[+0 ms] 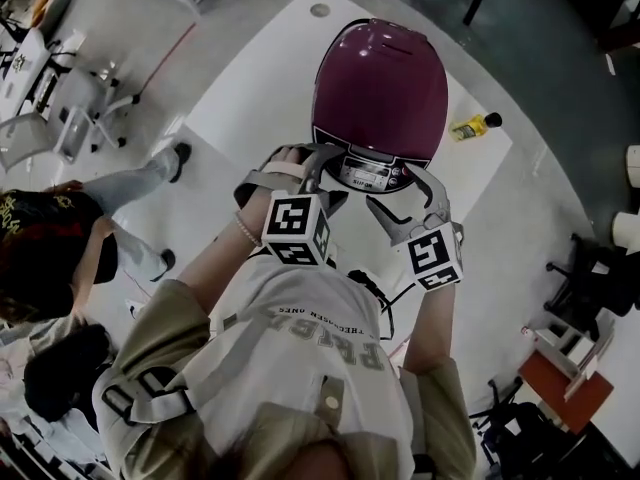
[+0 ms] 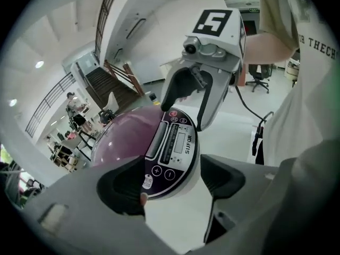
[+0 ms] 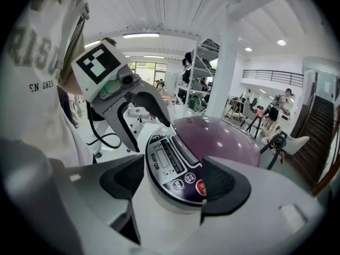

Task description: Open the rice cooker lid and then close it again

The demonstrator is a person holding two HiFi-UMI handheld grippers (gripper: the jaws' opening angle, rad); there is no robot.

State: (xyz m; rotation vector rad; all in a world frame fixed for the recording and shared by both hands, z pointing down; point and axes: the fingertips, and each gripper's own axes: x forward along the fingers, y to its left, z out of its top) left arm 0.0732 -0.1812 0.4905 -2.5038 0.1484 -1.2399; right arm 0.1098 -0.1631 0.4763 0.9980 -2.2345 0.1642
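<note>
Jaws of the left gripper (image 2: 171, 180) and right gripper (image 3: 172, 187) are held apart, gripping nothing, beside the oval black control panel (image 1: 370, 173) of the glossy maroon domed rice cooker (image 1: 380, 88).

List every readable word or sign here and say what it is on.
"SUFOR", roughly: rice cooker's control panel.
"THECH", cut off: person's shirt, left gripper view.
"EN ONES": same shirt, right gripper view.
Panel buttons and sticker: print too small to read.
</note>
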